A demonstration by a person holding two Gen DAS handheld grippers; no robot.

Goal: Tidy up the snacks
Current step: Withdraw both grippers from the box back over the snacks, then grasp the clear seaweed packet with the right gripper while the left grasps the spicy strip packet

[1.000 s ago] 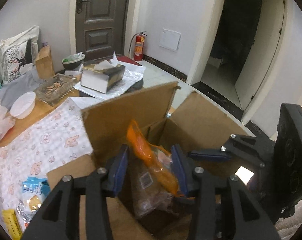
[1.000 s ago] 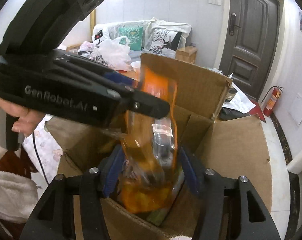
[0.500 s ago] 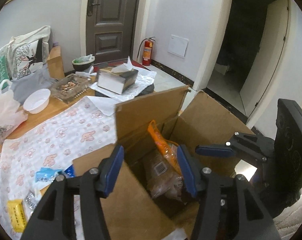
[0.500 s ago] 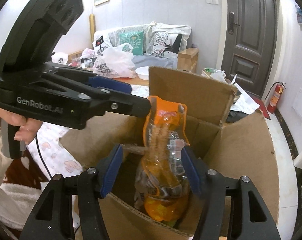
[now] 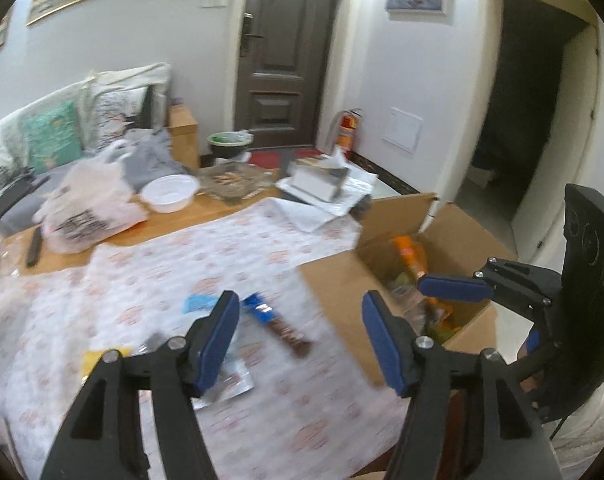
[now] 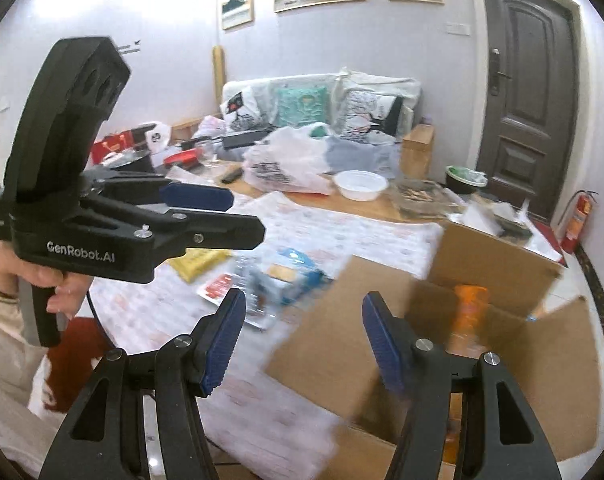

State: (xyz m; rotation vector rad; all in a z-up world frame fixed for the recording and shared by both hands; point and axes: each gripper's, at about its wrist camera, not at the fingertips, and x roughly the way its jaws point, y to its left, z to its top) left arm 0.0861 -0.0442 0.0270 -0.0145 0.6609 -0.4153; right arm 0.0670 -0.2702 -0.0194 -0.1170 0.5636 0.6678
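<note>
Jaws: both our left gripper [image 5: 297, 336] and right gripper [image 6: 302, 340] gape wide, empty | orange snack bag [image 6: 468, 312] upright in cardboard box [image 6: 498, 264] | remaining snacks [image 5: 277, 326] on counter (blurred, perhaps wrappers) | risk: hasty grab snags box flap.

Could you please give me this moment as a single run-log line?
left gripper: open, empty, over table | right gripper: open, empty | orange bag: in box | loose snacks: on table
</note>
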